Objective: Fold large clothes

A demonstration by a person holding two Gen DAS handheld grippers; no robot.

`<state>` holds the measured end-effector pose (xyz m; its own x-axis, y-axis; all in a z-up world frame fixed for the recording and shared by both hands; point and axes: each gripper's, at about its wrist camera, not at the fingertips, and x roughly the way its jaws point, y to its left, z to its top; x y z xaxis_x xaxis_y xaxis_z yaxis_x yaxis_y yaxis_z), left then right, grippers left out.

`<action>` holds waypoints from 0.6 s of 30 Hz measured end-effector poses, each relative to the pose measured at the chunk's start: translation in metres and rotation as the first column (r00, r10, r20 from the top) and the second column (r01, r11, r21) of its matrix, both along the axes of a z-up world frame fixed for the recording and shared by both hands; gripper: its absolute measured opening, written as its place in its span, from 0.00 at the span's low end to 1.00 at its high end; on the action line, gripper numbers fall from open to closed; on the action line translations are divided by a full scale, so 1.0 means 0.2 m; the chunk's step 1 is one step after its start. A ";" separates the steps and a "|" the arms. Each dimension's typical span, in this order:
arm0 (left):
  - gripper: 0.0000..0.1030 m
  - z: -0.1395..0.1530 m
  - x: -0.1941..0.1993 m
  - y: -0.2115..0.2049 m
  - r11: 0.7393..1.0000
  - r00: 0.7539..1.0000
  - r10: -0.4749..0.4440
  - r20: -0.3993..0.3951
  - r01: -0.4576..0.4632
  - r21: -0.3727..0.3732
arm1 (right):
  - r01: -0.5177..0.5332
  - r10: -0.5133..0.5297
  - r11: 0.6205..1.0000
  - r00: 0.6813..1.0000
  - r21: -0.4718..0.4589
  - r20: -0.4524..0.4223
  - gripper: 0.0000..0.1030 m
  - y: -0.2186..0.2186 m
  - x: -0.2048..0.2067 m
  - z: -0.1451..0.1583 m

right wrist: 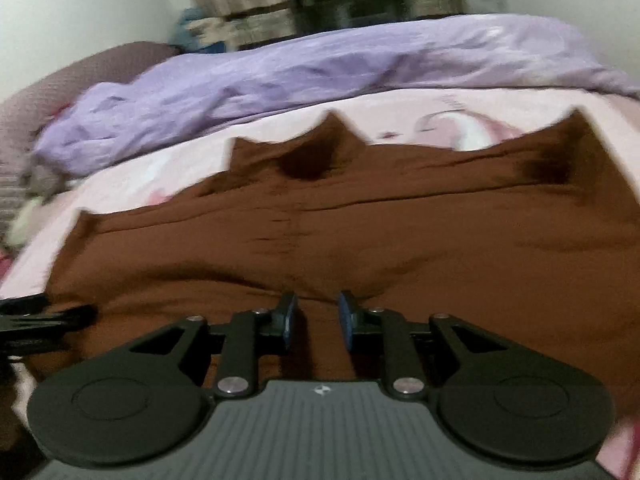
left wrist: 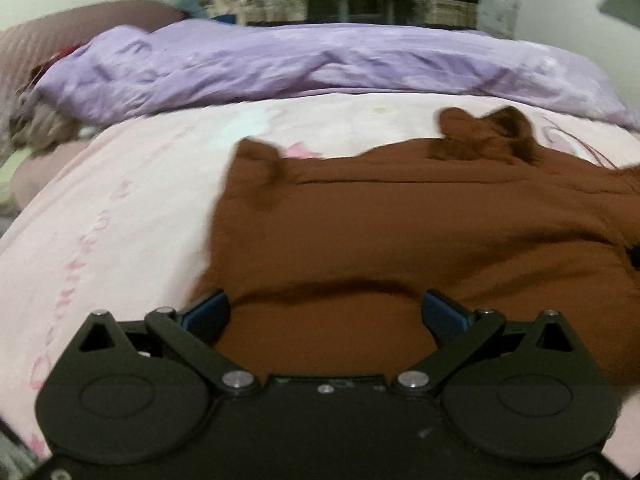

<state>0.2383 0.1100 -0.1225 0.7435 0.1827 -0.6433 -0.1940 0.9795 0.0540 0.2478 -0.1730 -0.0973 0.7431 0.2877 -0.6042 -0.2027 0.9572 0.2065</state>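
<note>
- Lying spread on the pink printed bedsheet (left wrist: 120, 208), the brown garment (left wrist: 400, 232) is filling the left wrist view from centre out to 3 o'clock, its near hem bunching at 6 o'clock.
- The left gripper (left wrist: 326, 312) is hovering with its jaws spread wide above that hem, nothing pinched between them.
- A lilac duvet (left wrist: 280, 64) is lying crumpled at 12 o'clock.
- In the right wrist view, the brown garment (right wrist: 340, 240) is covering the centre; the bedsheet (right wrist: 460, 108) is showing at 12 o'clock beyond it.
- The right gripper (right wrist: 318, 320) is standing narrowly parted over the cloth at 6 o'clock; whether any fabric sits between its pads I cannot tell.
- The lilac duvet (right wrist: 320, 64) is lying along the far edge.
</note>
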 end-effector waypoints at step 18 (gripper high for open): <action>1.00 0.19 -0.10 0.15 0.989 0.994 0.056 0.096 -0.042 -0.143 | 0.397 -0.383 0.888 0.918 -0.233 0.105 0.24 -0.36 -0.06 0.03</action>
